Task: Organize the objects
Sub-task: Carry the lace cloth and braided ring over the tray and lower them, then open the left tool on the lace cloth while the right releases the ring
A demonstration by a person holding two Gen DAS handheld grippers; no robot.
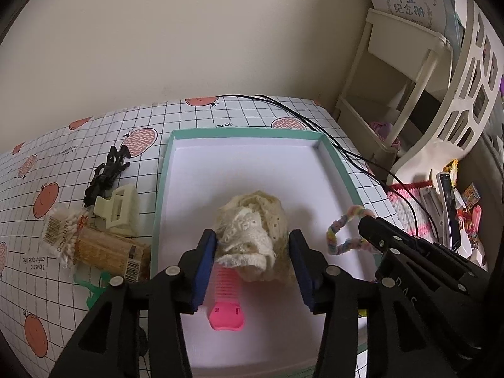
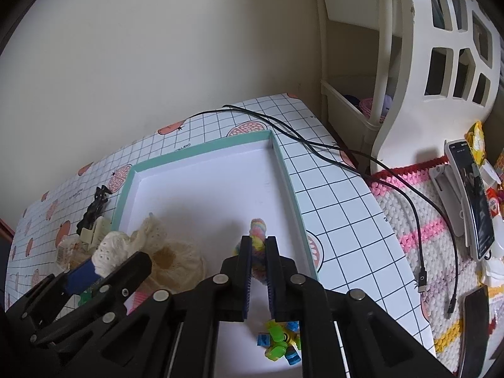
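A white box tray with a teal rim lies on the checked tablecloth. In it a cream lace scrunchie rests partly over a pink comb. My left gripper stands open around the scrunchie, its blue pads flanking the lace without squeezing it. My right gripper is shut on a pastel rainbow hair tie, held over the tray's right side. A colourful clip toy lies in the tray under the right gripper.
Left of the tray sit a black claw clip, a cream claw clip, a cotton swab pack and a toothpick pack. A black cable crosses the table. A phone on a crochet mat and a white shelf stand right.
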